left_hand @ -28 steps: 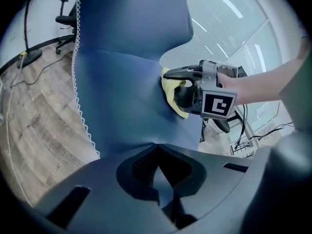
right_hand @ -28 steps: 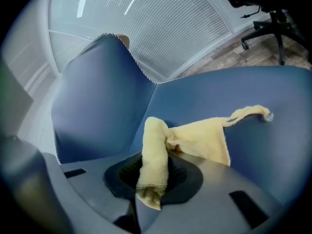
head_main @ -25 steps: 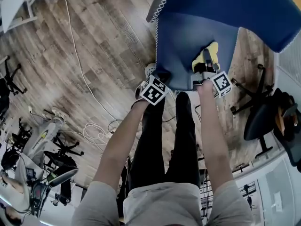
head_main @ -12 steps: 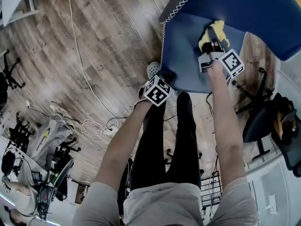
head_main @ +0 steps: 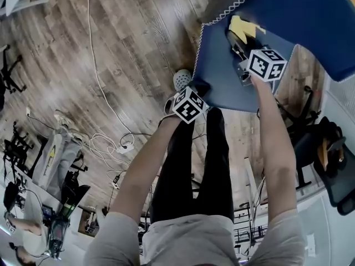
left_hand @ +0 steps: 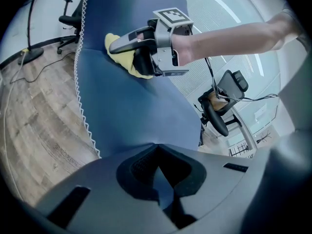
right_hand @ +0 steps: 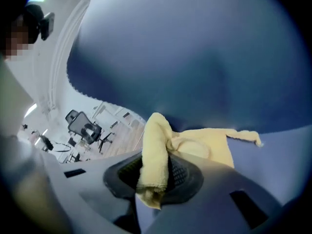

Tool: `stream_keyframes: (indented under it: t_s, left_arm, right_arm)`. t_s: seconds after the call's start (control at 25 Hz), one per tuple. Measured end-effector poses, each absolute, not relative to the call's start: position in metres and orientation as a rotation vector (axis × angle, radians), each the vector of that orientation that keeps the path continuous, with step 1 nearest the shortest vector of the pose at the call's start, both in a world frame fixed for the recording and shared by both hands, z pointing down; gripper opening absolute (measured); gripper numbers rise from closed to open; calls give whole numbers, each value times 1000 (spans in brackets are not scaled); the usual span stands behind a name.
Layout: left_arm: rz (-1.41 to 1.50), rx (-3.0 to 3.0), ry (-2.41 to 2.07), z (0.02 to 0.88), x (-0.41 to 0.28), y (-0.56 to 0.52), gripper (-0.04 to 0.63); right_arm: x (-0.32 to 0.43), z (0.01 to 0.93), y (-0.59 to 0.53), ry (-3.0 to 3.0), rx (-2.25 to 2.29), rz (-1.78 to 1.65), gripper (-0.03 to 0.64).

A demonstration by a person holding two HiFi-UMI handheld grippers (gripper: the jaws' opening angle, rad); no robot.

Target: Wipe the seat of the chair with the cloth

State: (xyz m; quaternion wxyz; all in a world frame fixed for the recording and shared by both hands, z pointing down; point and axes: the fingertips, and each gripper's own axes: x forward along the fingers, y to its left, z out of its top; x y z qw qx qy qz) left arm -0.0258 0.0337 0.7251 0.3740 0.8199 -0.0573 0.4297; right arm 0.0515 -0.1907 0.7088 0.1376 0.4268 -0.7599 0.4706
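Mid-wipe, by the look of it. Right claw (head_main: pixel 237 37) clenched on a bunched fold of the yellow cloth (head_main: pixel 244 25), with the rest spread flat on the blue seat (head_main: pixel 222 76). Cloth up at the seat's far end, toward 1 o'clock in the head view. Left claw (head_main: pixel 194 91) shut on the blue fabric of the seat's near edge, at about 7 o'clock from the cloth, seemingly to steady it.

Next, probably: draw the cloth back toward 6 o'clock over the bare stretch of seat. Press down throughout, mind the fold does not slip from the claw, and leave the left hold as it is.

Impossible to judge how much of the seat is already wiped, with no dirt or streaks visible anywhere. Hard to say whether the big blue surface past the cloth, from 12 to 2 o'clock, is a backrest or a draped cover. Hidden in the head view: the patch of cloth under the right claw. Out of sight in every view: the chair's base and legs. Only a white zigzag trim (head_main: pixel 198 54) to mark the seat's edge at 9 o'clock.
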Motion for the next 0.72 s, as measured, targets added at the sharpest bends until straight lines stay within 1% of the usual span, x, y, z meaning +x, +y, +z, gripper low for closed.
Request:
stream_keyframes:
  t_s: [0.32,0.52,0.72]
  left_arm:
    - [1111,2094,-177,725,-26,31,26]
    - [1103,2066,-220,725,-27,28,26]
    - [1093,2063,-254,727,-27,27,26]
  right_arm:
    - [-20,711,-168,-2232,654,978,71]
    - [-32,712,-147,-2209,408,808,72]
    - [-44,716,-116,-2180,277,719,71]
